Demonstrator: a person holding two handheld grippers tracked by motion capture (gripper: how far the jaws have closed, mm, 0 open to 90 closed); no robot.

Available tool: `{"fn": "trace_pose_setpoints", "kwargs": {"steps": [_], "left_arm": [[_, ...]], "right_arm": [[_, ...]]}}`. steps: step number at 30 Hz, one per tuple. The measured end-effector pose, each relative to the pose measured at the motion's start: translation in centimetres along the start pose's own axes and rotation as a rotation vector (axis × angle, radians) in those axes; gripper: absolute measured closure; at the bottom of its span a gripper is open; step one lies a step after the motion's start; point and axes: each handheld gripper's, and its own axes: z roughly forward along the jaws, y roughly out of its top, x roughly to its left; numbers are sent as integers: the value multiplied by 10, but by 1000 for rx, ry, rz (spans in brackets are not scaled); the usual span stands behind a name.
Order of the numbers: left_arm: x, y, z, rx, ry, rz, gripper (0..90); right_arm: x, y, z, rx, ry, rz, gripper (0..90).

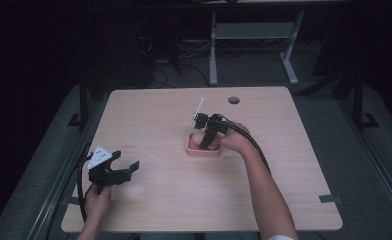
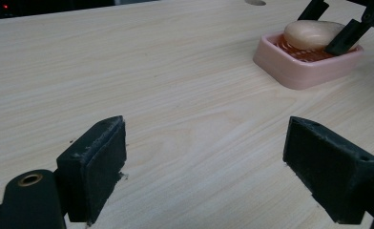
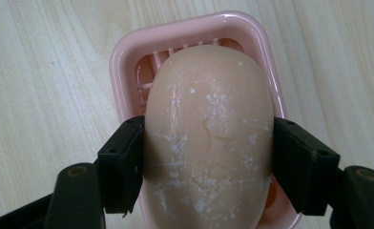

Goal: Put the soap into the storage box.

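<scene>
Sitting between right gripper [image 3: 208, 167] jaws: soap [image 3: 209, 138].

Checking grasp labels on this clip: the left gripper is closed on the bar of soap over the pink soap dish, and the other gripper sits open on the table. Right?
Not quite: the right gripper clamps the soap over the pink dish, as the right gripper view shows. The left gripper is the open one.

Open wooden table [image 1: 159, 115] around left tongs [image 1: 130, 168], pink soap dish [image 1: 202, 150] mid-table the lone obstacle
</scene>
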Motion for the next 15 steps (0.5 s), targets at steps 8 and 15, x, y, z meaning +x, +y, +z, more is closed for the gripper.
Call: {"fn": "trace_pose_setpoints", "kwargs": {"steps": [8, 15], "left_arm": [[0, 0, 0, -1, 0, -1, 143], [0, 0, 0, -4, 0, -2, 143]], "right_arm": [[-1, -1, 1, 6, -1, 10, 317], [-1, -1, 1, -1, -5, 10, 315]]}}
